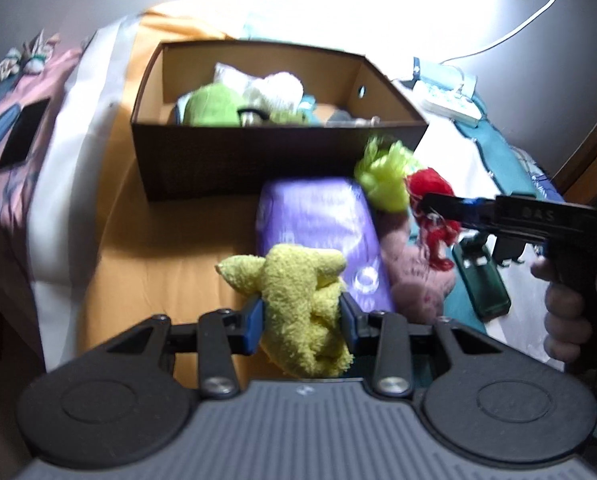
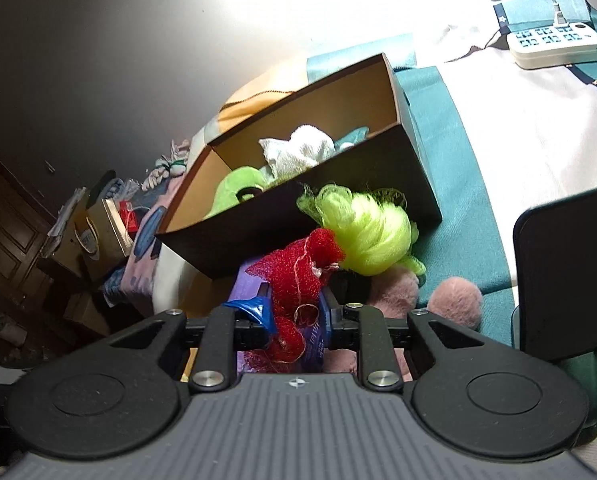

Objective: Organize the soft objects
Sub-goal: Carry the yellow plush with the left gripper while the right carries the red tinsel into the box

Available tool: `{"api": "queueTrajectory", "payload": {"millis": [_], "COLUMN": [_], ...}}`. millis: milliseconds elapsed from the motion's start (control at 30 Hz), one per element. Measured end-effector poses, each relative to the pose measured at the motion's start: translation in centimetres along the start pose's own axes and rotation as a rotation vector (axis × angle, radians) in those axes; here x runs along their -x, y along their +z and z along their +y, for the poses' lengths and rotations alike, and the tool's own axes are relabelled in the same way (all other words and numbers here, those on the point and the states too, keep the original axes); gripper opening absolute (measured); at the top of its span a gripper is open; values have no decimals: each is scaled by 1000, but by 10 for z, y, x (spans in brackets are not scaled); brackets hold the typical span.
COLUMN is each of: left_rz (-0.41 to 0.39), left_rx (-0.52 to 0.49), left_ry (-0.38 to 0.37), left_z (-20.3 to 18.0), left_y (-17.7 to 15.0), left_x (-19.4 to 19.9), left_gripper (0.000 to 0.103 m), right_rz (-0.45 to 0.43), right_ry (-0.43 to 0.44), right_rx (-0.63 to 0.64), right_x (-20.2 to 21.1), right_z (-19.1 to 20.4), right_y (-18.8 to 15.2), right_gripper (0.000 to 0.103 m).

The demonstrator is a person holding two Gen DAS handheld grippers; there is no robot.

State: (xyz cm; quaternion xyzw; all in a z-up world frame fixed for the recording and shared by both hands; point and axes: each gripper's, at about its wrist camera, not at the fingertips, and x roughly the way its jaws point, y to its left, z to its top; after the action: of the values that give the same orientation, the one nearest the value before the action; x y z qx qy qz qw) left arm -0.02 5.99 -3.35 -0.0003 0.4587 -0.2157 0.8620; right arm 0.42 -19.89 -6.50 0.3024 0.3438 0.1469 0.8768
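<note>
1. Surface: bed with orange sheet (image 1: 146,264) and teal-and-white cover (image 2: 450,184), under a pale wall in strong glare.
2. My left gripper (image 1: 302,316): jaws pressed onto a fuzzy yellow terry-cloth toy (image 1: 298,304), above the orange sheet in front of a purple plastic packet (image 1: 318,220).
3. My right gripper (image 2: 296,316): jaws pinching a red mesh-net bundle (image 2: 298,276), just beside a neon-green fibre tuft (image 2: 362,236) and a pink plush toy (image 2: 454,300).
4. Dark open-topped cardboard box (image 1: 258,152): beyond both grippers, already holding a green plush (image 1: 214,108) and white cloth (image 1: 274,88); rim clear above.
5. Right view only: white power strip (image 2: 554,44), black panel (image 2: 566,272) at the right edge. Left view only: dark green flat object (image 1: 482,276).
</note>
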Motion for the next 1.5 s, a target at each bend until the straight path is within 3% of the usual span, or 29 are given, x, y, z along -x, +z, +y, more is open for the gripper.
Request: {"api": "queueTrajectory", "payload": {"millis": [367,633,833,1067,1200,1300,1500], "left_rz": [-223,-282,-243,-168,-148,-142,-120], "left_rx": [-144,-147,-109,-47,-43,-29,-4], "left_ry": [50,118,185,212,248,262,279], "left_z": [16,38,59,79,80,80,77], "left_y": [106,175,201,203,203,201,198], "left_x": [13,-18,-70,-115,-129,-132,-131], "left_gripper": [38,38,39,41,48,65,66], "right_rz": [-170,-269,-253,-198,-188,-187,-165], "right_ry": [-35,-99,-173,-247,-251,-247,-262], "right_rx": [111,165,238,249,230,220,215], "right_x": [12,-15,-54,-84,-89,-90,-105], "right_z": [30,49,55,42,38,38,33], "right_y": [77,126,137,142,141,140,142], "right_gripper": [4,5,5,5,5,5,5]}}
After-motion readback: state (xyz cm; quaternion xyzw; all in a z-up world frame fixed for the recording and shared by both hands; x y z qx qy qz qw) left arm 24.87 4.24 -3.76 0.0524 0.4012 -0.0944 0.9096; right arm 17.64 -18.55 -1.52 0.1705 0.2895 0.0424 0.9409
